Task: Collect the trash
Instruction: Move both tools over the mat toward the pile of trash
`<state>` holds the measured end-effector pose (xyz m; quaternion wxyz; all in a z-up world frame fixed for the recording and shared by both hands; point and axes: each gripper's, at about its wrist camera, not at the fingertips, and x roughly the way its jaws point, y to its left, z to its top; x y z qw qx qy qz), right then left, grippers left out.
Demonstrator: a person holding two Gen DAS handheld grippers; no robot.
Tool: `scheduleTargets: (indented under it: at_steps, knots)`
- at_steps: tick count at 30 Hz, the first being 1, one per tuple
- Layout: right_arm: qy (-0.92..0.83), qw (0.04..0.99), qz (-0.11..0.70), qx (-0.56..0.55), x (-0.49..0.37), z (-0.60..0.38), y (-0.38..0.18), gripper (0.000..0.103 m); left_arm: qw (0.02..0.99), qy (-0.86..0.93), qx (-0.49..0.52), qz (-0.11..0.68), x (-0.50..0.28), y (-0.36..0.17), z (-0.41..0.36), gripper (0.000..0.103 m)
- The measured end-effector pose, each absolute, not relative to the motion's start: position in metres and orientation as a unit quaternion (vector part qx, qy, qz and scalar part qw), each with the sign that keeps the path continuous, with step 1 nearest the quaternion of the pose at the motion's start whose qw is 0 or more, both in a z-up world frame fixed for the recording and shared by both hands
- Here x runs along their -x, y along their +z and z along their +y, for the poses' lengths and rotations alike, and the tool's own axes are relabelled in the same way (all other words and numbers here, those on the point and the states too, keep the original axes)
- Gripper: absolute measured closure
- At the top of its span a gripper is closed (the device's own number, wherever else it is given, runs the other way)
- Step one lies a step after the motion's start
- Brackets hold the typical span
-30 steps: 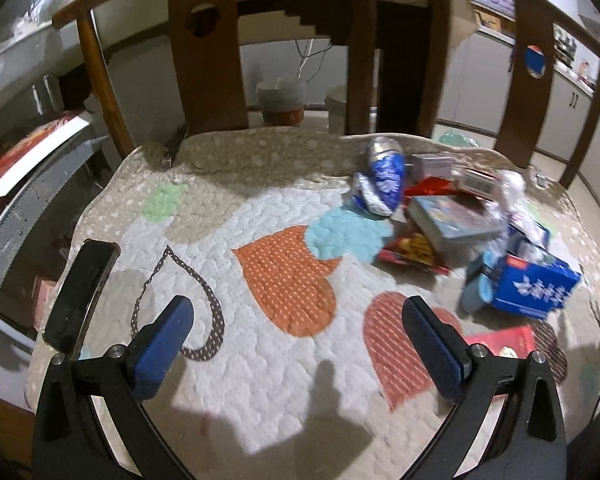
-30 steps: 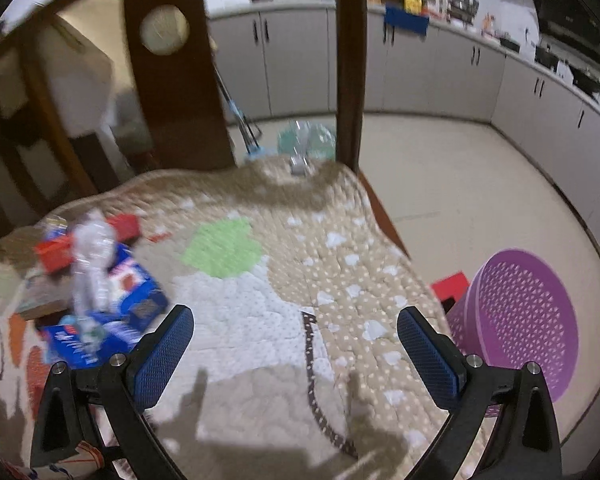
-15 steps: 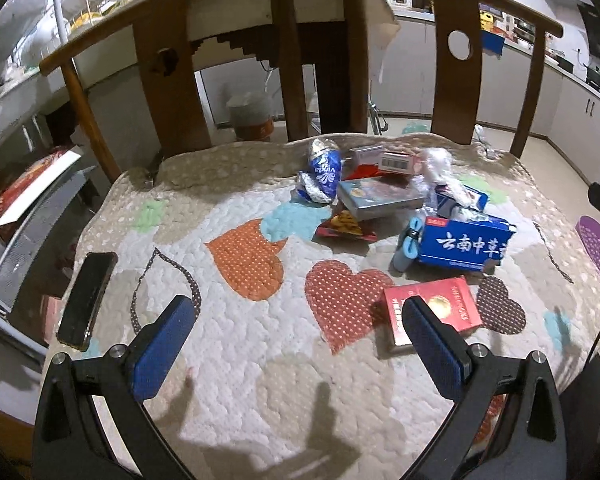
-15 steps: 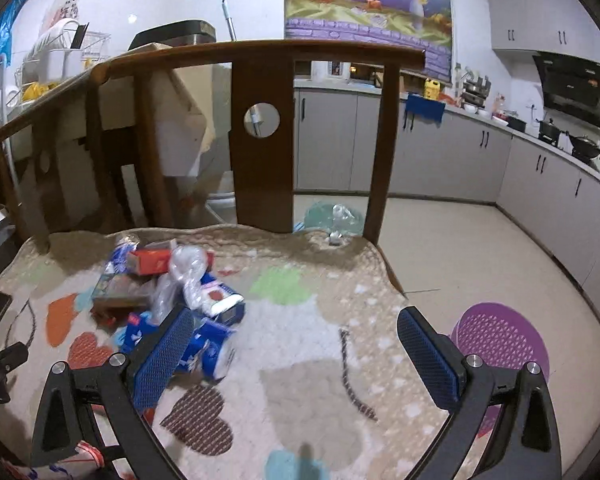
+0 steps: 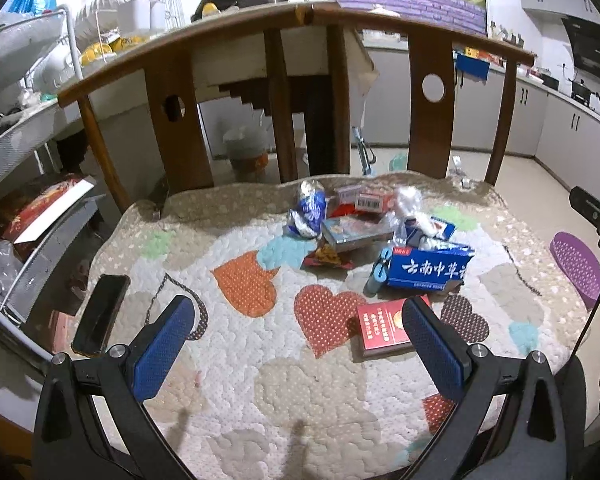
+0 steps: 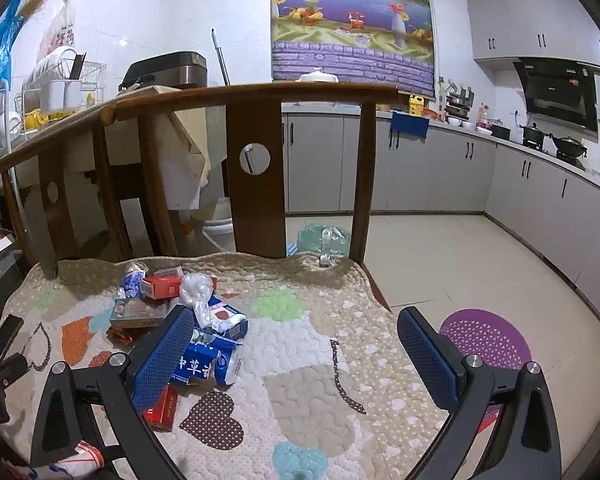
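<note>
Both grippers hover spread and empty over the quilt, trash heaped ahead.

Left gripper [image 5: 298,338] gapes wide, right gripper [image 6: 296,344] too, nothing between the jaws. Nearest the blue box [image 5: 428,270] lies the red pack [image 5: 384,328], flat on the quilt [image 5: 260,360]: light, stiff card, best pinched across its short edges. The blue box itself looks crushable, so grip its long sides gently. Beyond it, the clear plastic [image 5: 408,204] and foil bag [image 5: 310,214] seem slippery and soft. Right of the box, off the quilt, sits the purple basket [image 6: 484,340].
</note>
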<state>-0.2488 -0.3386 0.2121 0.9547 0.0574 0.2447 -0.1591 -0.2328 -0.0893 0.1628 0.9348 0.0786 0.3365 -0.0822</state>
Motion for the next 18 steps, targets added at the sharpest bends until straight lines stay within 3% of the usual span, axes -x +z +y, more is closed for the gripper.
scheduleTargets:
  at_steps: [16, 18]
  knots:
    - [-0.16, 0.972, 0.172, -0.02, 0.278, -0.317, 0.244, 0.0, 0.95, -0.082, -0.07, 0.292, 0.253, 0.194, -0.082, 0.0]
    - [-0.15, 0.969, 0.197, -0.005, 0.27, -0.313, 0.237, 0.0, 0.951, -0.081, -0.068, 0.291, 0.253, 0.195, -0.08, 0.0]
